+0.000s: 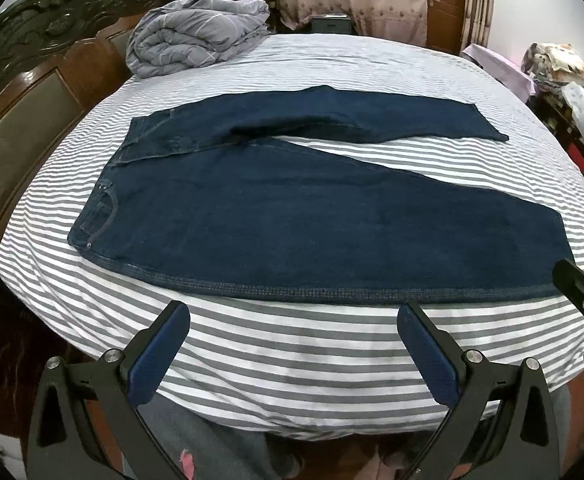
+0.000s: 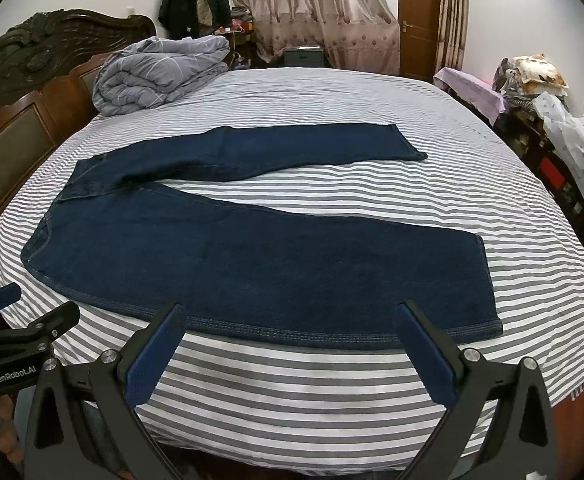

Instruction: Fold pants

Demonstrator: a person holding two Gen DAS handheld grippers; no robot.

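Dark blue jeans point(image 1: 292, 216) point(image 2: 251, 264) lie flat on the striped bed point(image 1: 292, 360) point(image 2: 292, 380), waist to the left, legs spread apart toward the right. My left gripper point(image 1: 294, 316) hovers open just short of the near leg's side seam, nothing between its fingers. My right gripper point(image 2: 292, 316) is open too, its tips at the near seam close to the leg's hem end. The right gripper's finger point(image 1: 580, 284) shows at the right edge of the left wrist view; the left gripper point(image 2: 31, 316) appears at the lower left of the right wrist view.
A folded grey quilt point(image 1: 199, 32) point(image 2: 159, 72) sits at the bed's far left corner by the dark carved headboard point(image 1: 31, 80) point(image 2: 31, 80). Cluttered furniture with bags point(image 2: 552, 120) stands along the right side. Curtains point(image 2: 312, 8) and a door point(image 2: 418, 16) are behind.
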